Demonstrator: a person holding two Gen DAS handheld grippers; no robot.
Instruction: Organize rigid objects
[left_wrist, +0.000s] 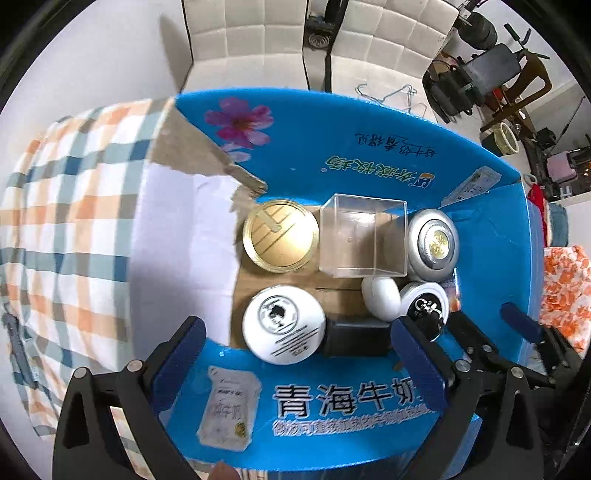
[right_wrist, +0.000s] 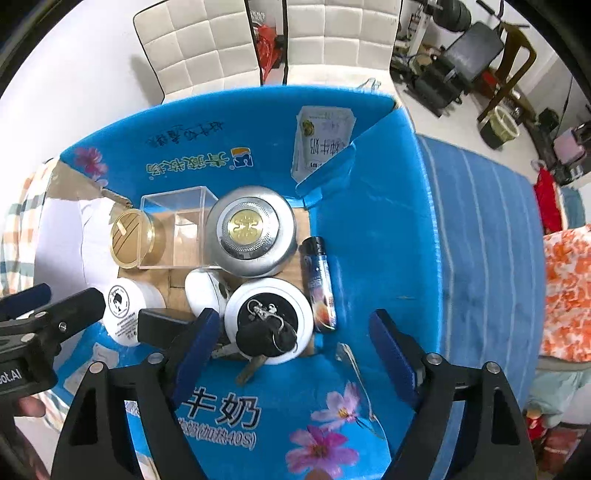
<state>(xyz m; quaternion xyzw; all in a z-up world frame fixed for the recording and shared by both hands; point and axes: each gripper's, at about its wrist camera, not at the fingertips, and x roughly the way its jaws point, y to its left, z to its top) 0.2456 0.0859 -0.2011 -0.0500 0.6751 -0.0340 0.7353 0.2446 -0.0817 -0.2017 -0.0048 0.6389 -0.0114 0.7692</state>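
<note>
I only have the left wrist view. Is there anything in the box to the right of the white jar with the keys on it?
Observer: Yes, a lighter lies beside that jar, against the box's right wall.
Operator: Are the right tongs holding anything?
Observer: No, the right tongs are open, with nothing gripped.
Operator: What's right of the box?
Observer: A blue striped cloth lies under that side.
</note>
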